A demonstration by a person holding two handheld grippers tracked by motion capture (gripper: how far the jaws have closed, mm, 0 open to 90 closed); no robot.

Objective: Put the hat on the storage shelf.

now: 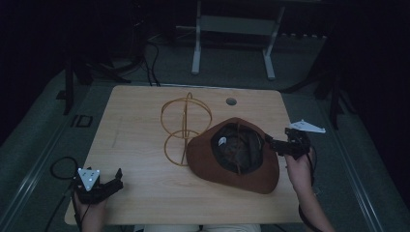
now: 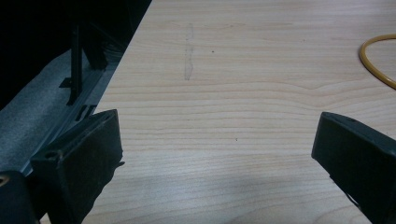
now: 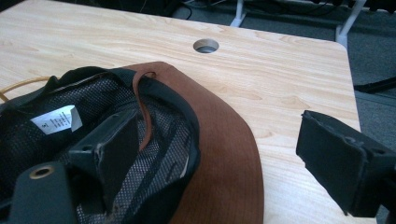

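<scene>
A brown hat (image 1: 234, 155) was laid upside down on the right half of the desk (image 1: 140, 145), crown down and opening up, so that its dark mesh lining and white label (image 3: 57, 119) were exposed to a grasp from above. The right hand-held gripper (image 1: 274, 143) was brought to the hat's right edge with its jaws spread wide: in the right gripper view one jaw was set inside the crown against the lining, and the other was held outside, over the bare desk beyond the brim (image 3: 224, 154), so the hat's wall and brim were straddled but not yet pinched. This placement was judged to be a preparation for clamping the rim, since a soft hat is most easily lifted by its edge. A yellow wire stand (image 1: 185, 126) made of round hoops was stood just behind and to the left of the hat, its lower ring touched or overlapped by the brim; it was probably meant to receive the hat. The left hand-held gripper (image 1: 112, 182) was kept released, jaws apart and grasping nothing, at the near left corner of the desk, well apart from the hat, presumably parked so that the working side was left unobstructed.
</scene>
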